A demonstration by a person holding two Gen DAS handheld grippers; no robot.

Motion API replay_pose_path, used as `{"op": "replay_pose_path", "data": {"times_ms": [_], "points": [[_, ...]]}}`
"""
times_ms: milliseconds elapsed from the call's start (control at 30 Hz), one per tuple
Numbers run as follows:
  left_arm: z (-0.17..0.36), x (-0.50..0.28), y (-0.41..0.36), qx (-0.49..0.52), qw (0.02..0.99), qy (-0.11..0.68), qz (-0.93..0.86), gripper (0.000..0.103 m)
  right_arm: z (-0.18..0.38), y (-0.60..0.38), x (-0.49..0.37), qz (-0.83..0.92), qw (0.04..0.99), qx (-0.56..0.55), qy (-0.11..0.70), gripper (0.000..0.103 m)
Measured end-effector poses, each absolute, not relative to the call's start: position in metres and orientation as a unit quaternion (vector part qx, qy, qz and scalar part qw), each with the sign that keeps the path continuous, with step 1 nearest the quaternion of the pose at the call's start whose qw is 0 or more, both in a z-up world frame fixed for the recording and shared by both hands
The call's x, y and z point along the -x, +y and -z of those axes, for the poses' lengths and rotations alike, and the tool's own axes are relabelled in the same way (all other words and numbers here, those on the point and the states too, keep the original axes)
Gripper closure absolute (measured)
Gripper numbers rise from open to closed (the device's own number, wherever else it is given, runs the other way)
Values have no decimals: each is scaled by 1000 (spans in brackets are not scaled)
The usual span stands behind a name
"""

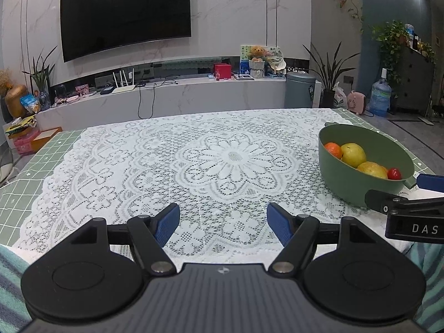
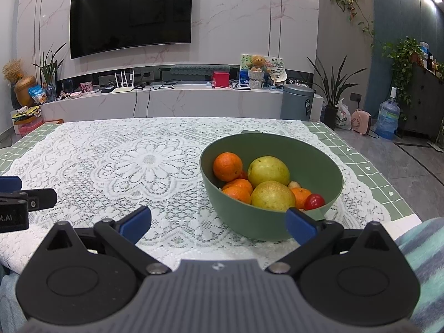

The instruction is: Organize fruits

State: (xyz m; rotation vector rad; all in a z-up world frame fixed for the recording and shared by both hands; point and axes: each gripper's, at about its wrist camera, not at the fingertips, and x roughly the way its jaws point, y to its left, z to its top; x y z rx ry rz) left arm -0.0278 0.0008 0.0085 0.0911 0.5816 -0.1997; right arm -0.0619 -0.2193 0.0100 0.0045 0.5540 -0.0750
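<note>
Fruits sit piled in a green bowl (image 2: 270, 219) on the right part of the table, the bowl upright with its mouth facing up. Two yellow-green pears: the rear pear (image 2: 268, 170) lies with its long axis running left to right, the front pear (image 2: 273, 196) likewise, slightly tilted. Four oranges can be counted (one partly hidden behind the front pear): the top orange (image 2: 227, 166) rests highest at the left. One red tomato (image 2: 314, 201) shows at the near right rim.

A white lace tablecloth (image 2: 144, 163) covers a green grid mat (image 1: 16, 183). Behind are a wall television (image 2: 130, 14) and a marble console (image 2: 172, 100).

The left gripper (image 1: 222, 223) hangs over bare lace, jaws wide apart, holding nothing. The right gripper (image 2: 218, 223) is spread open too, its right finger just before the bowl's near wall.
</note>
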Motion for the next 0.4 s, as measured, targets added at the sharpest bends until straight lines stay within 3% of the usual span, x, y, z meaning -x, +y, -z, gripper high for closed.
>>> {"op": "replay_pose_path", "data": {"times_ms": [400], "points": [[-10,29,0,-44,953,282,104,19,-9,-219,62,37,961,-2,275,4]]}}
